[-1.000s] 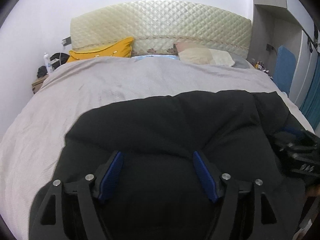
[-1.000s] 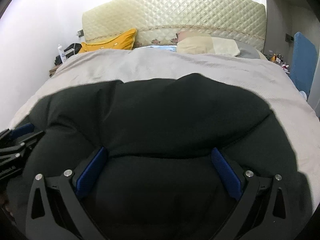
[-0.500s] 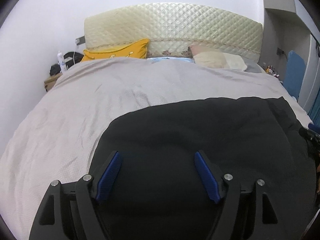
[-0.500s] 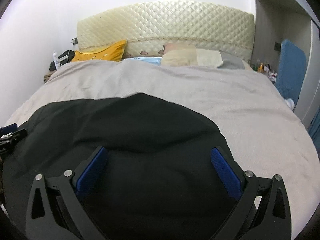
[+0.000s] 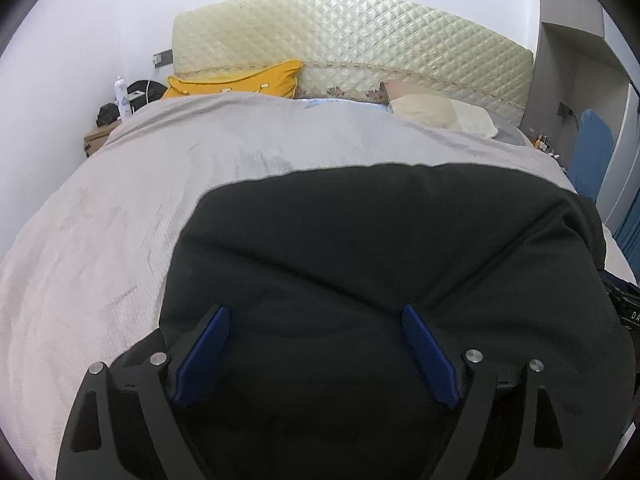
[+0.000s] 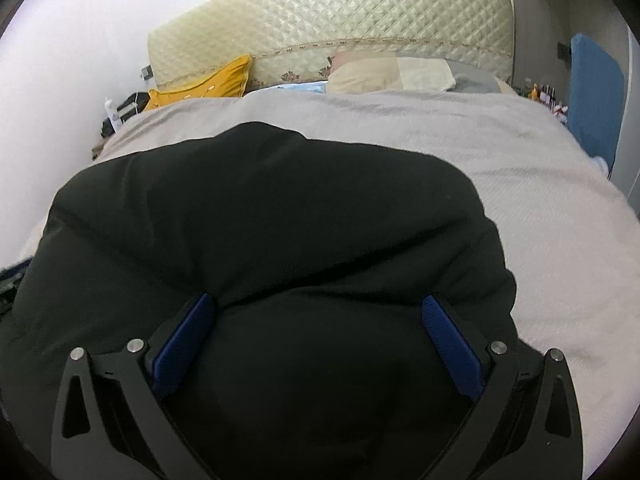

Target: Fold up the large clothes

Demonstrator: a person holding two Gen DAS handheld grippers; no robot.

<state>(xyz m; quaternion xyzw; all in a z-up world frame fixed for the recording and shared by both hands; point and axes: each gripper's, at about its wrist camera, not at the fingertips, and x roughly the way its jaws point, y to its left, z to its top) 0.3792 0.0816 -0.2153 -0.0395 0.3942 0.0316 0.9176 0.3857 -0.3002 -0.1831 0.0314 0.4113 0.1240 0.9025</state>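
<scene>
A large black garment (image 5: pixel 380 248) lies spread on the near part of a bed with a light grey cover (image 5: pixel 120 208). It also fills the near half of the right wrist view (image 6: pixel 272 220). My left gripper (image 5: pixel 316 320) is open over the garment's left part, with black cloth between and under its blue pads (image 5: pixel 204 356). My right gripper (image 6: pixel 320 312) is open over the garment's right part, with a cloth crease running between its blue pads (image 6: pixel 452 344). The right gripper's edge shows at the far right of the left wrist view (image 5: pixel 628 304).
A cream quilted headboard (image 5: pixel 352 40) stands at the far end, with a yellow pillow (image 5: pixel 240 82) and a beige pillow (image 5: pixel 440 114). A bedside table (image 5: pixel 100 136) with a bottle is far left. A blue board (image 6: pixel 592 92) and wardrobe stand right.
Both grippers have stayed open over the garment while shifting. The left view has moved left then forward; the garment's far edge now lies flatter and further up the bed.
</scene>
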